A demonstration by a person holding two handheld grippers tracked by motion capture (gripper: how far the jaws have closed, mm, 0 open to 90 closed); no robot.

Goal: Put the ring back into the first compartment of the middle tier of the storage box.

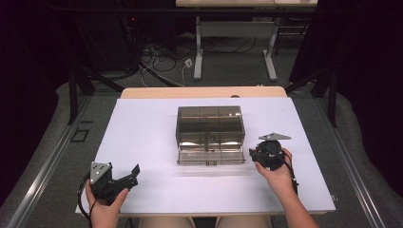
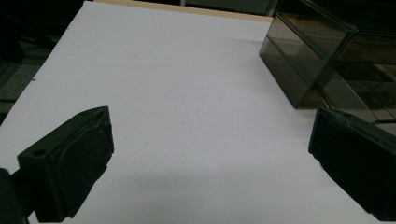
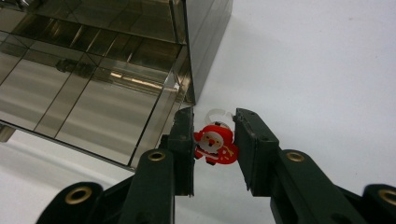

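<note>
The right tongs [image 3: 214,144] pinch one small red Santa figure [image 3: 215,145] between their two jaws, closed narrowly on it, just beside the near right corner of one smoky clear compartment box [image 1: 210,124]. The left tongs [image 2: 210,154] gape wide, gripping nothing, at the near left of the white counter [image 1: 142,128]. The box sits mid-counter, its lid opened toward the person.

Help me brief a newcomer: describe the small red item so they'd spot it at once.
Start at the smoky clear compartment box mid-table, then go to its near right corner. There the right gripper grips a tiny Santa charm between its jaws. It is the lone red-and-white thing among grey, black and white.
</note>
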